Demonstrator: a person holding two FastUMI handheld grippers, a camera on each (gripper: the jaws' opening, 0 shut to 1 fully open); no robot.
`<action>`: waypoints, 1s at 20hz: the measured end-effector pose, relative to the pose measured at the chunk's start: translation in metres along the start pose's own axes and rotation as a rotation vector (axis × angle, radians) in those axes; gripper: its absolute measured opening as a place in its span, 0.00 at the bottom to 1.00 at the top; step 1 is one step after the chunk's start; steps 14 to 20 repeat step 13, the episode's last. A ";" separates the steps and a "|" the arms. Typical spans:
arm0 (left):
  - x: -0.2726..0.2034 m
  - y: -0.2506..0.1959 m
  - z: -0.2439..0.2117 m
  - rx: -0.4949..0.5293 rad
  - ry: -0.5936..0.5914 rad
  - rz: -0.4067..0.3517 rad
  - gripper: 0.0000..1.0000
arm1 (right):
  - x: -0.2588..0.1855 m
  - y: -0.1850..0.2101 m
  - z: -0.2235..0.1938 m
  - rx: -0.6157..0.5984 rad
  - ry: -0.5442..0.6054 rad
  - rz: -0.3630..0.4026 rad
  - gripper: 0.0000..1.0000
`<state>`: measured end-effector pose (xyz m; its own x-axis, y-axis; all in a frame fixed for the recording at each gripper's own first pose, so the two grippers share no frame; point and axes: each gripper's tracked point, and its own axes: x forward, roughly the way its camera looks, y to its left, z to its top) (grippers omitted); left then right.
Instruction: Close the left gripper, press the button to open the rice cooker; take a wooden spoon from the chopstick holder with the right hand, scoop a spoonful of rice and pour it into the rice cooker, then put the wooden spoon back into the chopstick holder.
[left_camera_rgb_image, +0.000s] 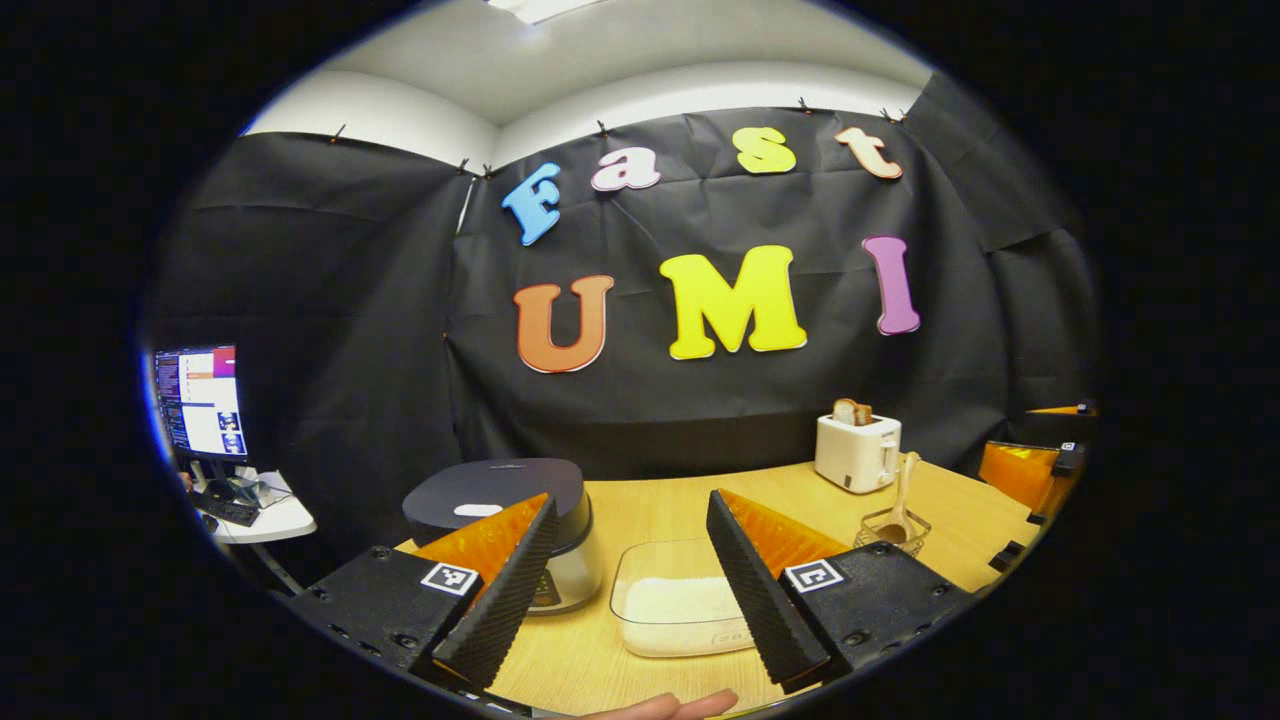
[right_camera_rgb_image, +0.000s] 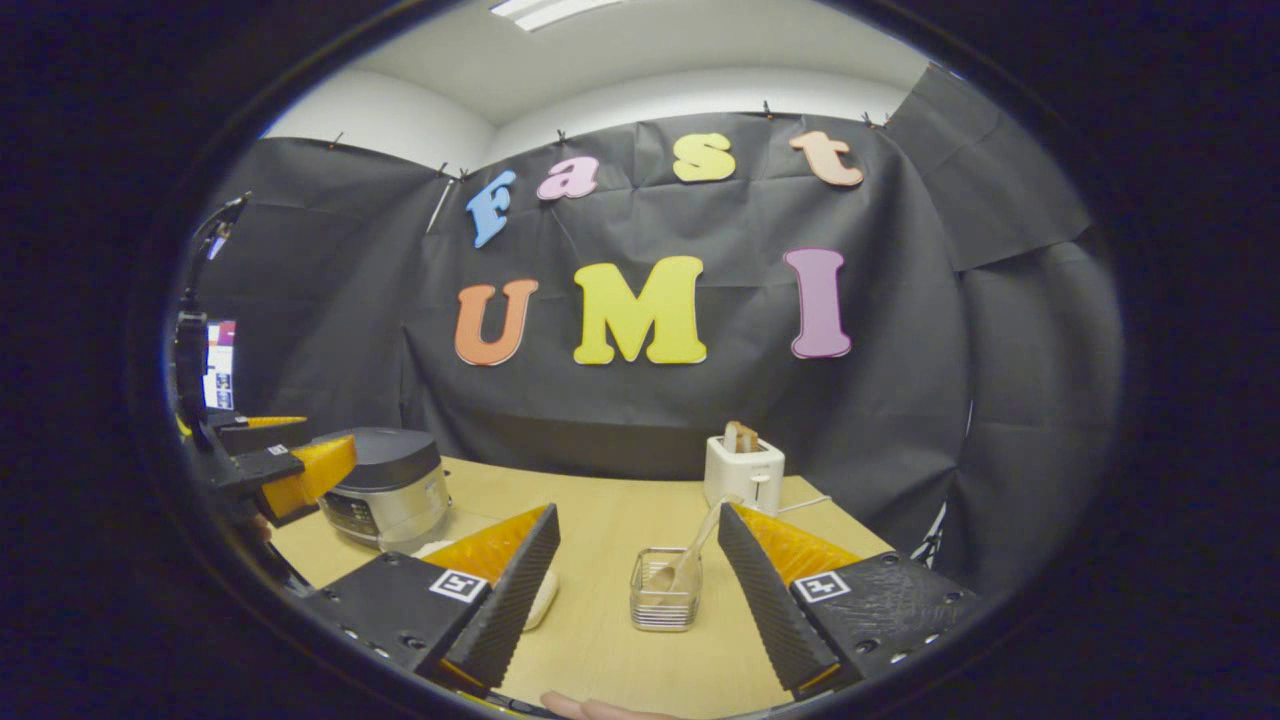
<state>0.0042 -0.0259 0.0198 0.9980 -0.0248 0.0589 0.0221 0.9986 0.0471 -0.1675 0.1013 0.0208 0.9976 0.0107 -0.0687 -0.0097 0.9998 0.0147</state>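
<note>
Wooden tabletop (left_camera_rgb_image: 660, 500): dark-lidded round rice cooker (left_camera_rgb_image: 505, 525), lid down, sits ahead-left of the left gripper (left_camera_rgb_image: 625, 590), nearer it than the right gripper (right_camera_rgb_image: 637, 600). Both claws' fingers stand apart, holding nothing; the left must pinch together before pressing.

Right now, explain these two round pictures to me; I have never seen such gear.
A person holds hand-held tongs in each hand, each carrying a camera looking along its two fingers. In the left gripper view, the left tongs stand open and empty over a wooden table, facing a closed rice cooker and a clear tray of rice. In the right gripper view, the right tongs are open and empty too, facing a wire chopstick holder with a wooden spoon in it. A toaster with bread stands behind.
</note>
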 end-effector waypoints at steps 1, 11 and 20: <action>0.001 -0.003 -0.001 0.004 -0.008 -0.015 0.95 | 0.000 0.005 -0.001 0.004 0.001 0.019 0.94; -0.004 -0.011 -0.009 -0.056 0.017 -0.043 0.95 | 0.008 0.003 -0.004 0.028 -0.022 0.040 0.94; -0.005 -0.016 -0.011 -0.061 0.024 -0.055 0.95 | 0.012 -0.004 -0.009 0.020 -0.011 0.028 0.94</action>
